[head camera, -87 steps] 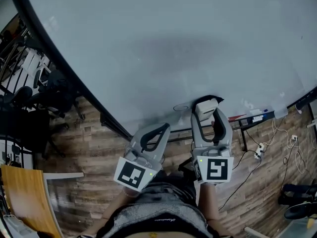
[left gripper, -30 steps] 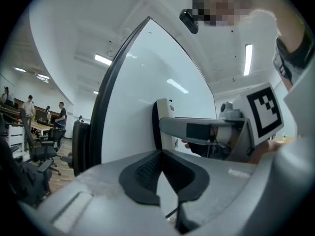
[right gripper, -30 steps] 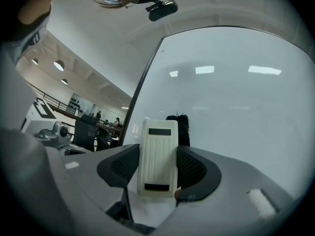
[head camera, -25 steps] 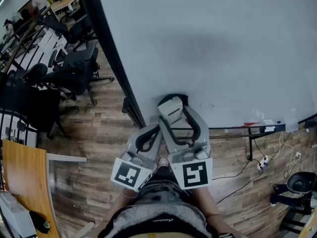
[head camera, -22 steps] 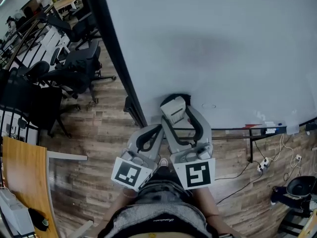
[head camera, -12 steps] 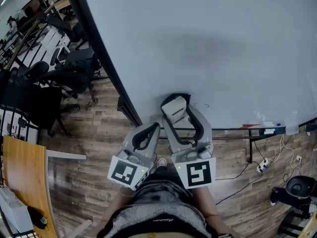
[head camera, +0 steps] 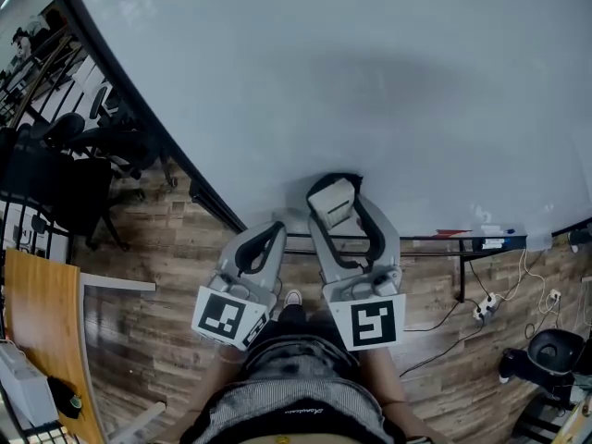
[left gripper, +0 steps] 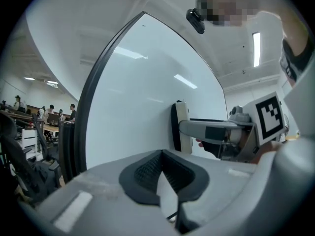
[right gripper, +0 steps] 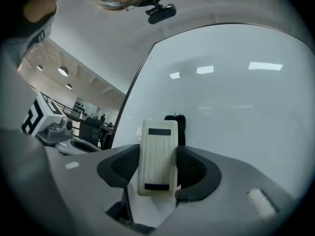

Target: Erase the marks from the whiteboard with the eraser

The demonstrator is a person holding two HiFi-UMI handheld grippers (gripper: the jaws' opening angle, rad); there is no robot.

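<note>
The whiteboard (head camera: pixel 370 81) fills the upper head view and looks blank; I see no marks near the eraser. My right gripper (head camera: pixel 338 207) is shut on a white eraser (head camera: pixel 331 200), whose black felt is pressed against the board's lower part. The right gripper view shows the ribbed white eraser (right gripper: pixel 157 161) between both pads, felt side toward the whiteboard (right gripper: pixel 236 107). My left gripper (head camera: pixel 271 230) hangs just left of it, shut with nothing between its jaws and off the board. From the left gripper (left gripper: pixel 161 154) view, the eraser (left gripper: pixel 181 127) stands flat on the board.
A marker tray (head camera: pixel 481 239) runs along the board's lower right edge. Its black frame (head camera: pixel 139 109) slants down the left. Office chairs (head camera: pixel 55 155) and a wooden table (head camera: pixel 46 340) stand on the left; cables and a power strip (head camera: pixel 481 308) lie on the floor at the right.
A faint oval mark just right of the eraser half a second ago no longer shows. The eraser has shifted slightly right along the board's lower part; the left gripper dropped a little to the left.
</note>
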